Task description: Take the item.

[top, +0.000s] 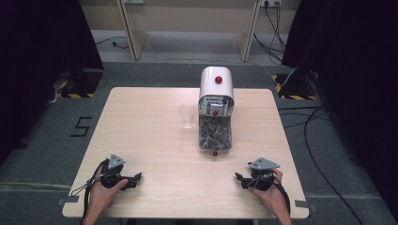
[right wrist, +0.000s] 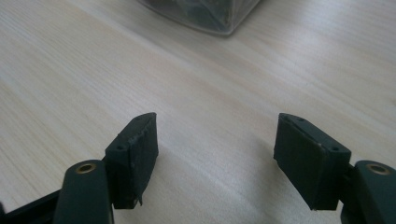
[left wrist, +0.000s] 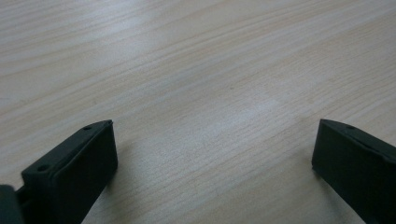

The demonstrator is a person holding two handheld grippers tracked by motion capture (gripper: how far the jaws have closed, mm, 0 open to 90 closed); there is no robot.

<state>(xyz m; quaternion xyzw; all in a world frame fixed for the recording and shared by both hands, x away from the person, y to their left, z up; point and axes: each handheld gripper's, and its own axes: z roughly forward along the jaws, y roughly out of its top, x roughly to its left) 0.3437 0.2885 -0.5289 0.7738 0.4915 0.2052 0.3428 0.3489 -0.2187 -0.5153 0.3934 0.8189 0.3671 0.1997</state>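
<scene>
A person rests the left gripper [top: 137, 177] at lower left and the right gripper [top: 238, 177] at lower right on the wooden table [top: 141, 136], both jaws spread, empty. The white dispenser [top: 215, 108] and clear cup [top: 187, 115] stand centre frame, well apart from both.

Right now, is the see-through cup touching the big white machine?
Apart. The high view shows a strip of bare table between the clear cup and the white dispenser, which stands just to its right.

dispenser [right wrist: 201, 14]: cut off by top edge | contents too small | clear cup [top: 187, 115]: faint
</scene>
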